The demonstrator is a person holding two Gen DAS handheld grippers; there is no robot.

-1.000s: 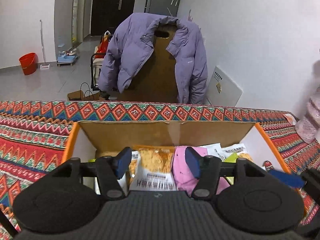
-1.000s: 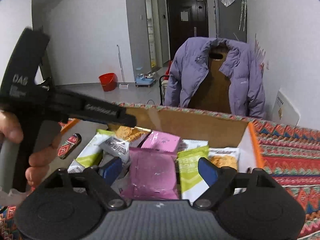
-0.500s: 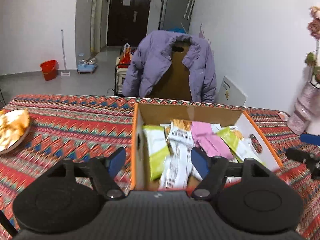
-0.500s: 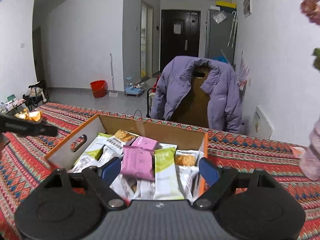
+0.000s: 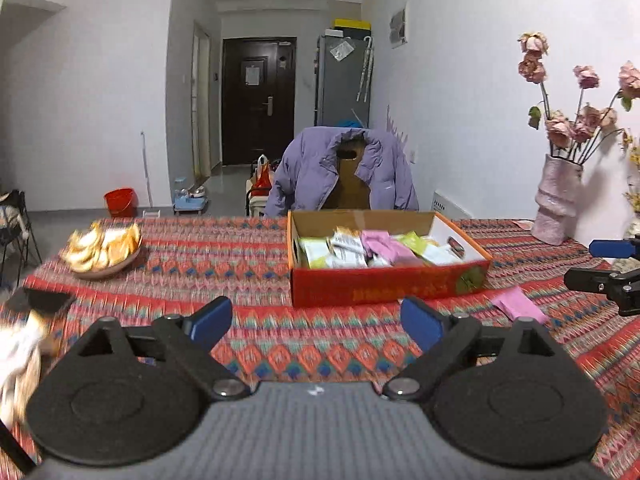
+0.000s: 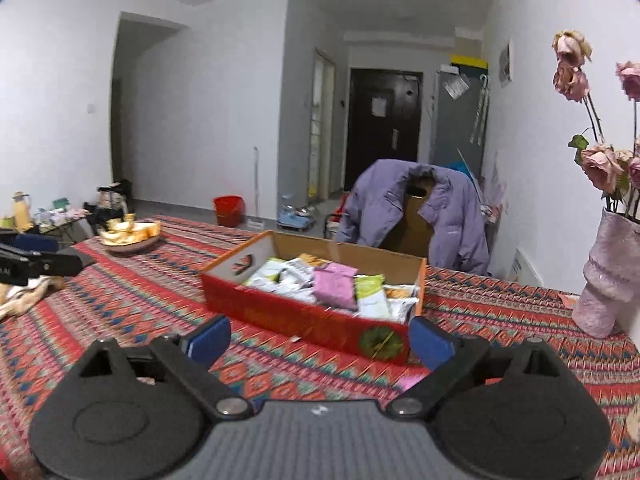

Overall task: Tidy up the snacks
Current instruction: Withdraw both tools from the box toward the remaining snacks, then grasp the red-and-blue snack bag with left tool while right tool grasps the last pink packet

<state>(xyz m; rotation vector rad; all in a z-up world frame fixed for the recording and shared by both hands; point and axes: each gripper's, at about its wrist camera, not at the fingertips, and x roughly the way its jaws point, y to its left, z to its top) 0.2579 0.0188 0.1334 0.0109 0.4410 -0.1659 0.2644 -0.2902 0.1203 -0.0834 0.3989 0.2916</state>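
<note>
Snack box (image 5: 390, 280), red cardboard, sits on patterned desk (image 5: 240, 264) at my 12 o'clock, full of foil snack packets (image 5: 348, 246). Loose pink packet (image 5: 518, 304) lies flat on cloth at 2 o'clock, just beside box. My left gripper (image 5: 316, 322): jaws opening wide, nothing between them. My right gripper (image 6: 320, 340): jaws opening too, empty. I judge packets light, crinkly, slippery, contents crushable; best pinch sealed edge, gentle squeeze. Flat pink one hard to lift off cloth; take by raised edge.
</note>
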